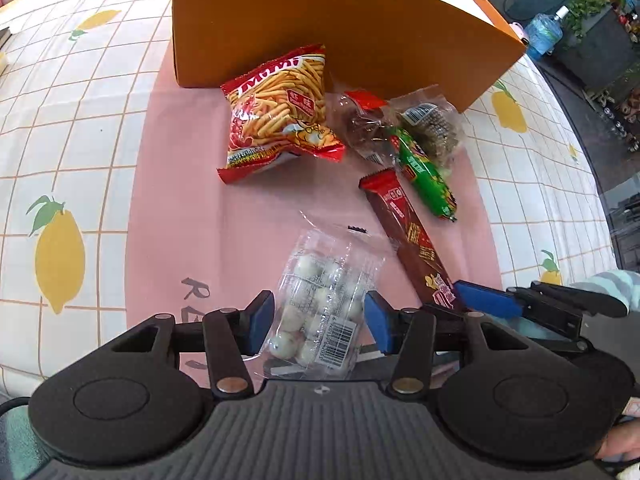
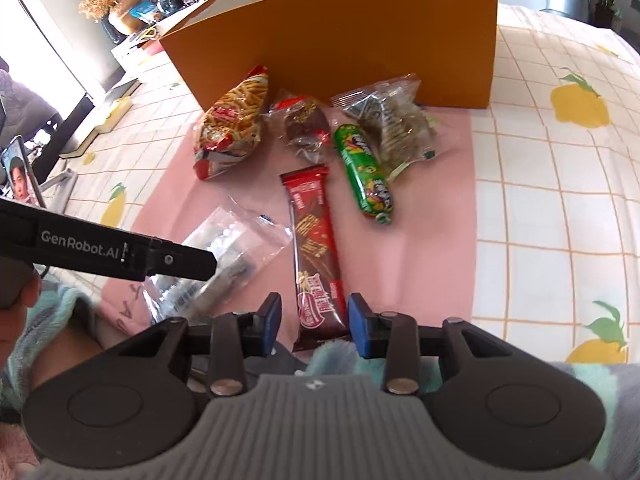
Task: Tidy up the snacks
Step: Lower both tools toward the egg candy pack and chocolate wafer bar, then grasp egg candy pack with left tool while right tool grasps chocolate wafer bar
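Several snacks lie on a pink mat (image 1: 180, 208) before an orange box (image 1: 320, 28). My left gripper (image 1: 320, 316) is open, its blue pads on either side of a clear bag of white balls (image 1: 320, 292), not closed on it. My right gripper (image 2: 314, 320) is open around the near end of a brown-red chocolate bar (image 2: 316, 240), which also shows in the left wrist view (image 1: 412, 240). Farther off lie a red bag of stick snacks (image 1: 280, 112), a dark cake in clear wrap (image 1: 360, 124), a green tube snack (image 1: 424, 172) and a bag of greenish biscuits (image 1: 436, 128).
The orange box (image 2: 340, 36) stands open-topped at the mat's far edge. A lemon-print checked tablecloth (image 1: 72, 120) covers the table around the mat. The left gripper's arm (image 2: 120, 248) crosses the right wrist view at the left. A phone on a stand (image 2: 18, 176) is at far left.
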Demonstrator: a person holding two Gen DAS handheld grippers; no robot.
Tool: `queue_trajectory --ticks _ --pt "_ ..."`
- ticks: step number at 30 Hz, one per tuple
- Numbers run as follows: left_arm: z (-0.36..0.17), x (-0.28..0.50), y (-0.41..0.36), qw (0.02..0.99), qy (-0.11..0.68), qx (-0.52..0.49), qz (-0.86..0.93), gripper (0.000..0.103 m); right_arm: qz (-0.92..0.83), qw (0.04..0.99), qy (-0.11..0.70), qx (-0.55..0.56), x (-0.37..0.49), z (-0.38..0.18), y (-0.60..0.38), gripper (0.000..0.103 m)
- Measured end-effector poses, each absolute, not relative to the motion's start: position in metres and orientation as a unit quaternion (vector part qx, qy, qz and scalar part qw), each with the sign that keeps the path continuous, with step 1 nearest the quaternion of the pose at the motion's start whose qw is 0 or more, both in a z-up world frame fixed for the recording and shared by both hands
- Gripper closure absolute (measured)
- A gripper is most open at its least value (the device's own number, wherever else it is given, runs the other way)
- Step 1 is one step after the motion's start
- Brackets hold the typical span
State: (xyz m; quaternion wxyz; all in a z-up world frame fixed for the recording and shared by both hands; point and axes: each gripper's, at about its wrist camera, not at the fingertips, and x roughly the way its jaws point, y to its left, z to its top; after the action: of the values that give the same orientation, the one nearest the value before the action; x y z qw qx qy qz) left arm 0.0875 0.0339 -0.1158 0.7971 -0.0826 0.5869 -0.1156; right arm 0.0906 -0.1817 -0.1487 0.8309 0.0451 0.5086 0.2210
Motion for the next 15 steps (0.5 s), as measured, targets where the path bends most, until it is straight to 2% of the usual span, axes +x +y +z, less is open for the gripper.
queue_trajectory --ticks 5,9,15 --pt "-0.108 0.082 0.024 0.817 0.562 -0.004 -0.132 0.024 0.211 0.853 0.477 0.014 0.088 -0.142 -0.177 0.054" --pt "-0.105 0.080 0.014 0.820 0.542 0.077 -0.168 0.019 0.218 0.856 0.469 -0.013 0.089 -0.143 -0.169 0.051" --pt "-0.112 0.084 0.006 0.804 0.545 0.121 -0.206 0.019 0.227 0.857 0.461 -0.029 0.092 -0.144 -0.163 0.052"
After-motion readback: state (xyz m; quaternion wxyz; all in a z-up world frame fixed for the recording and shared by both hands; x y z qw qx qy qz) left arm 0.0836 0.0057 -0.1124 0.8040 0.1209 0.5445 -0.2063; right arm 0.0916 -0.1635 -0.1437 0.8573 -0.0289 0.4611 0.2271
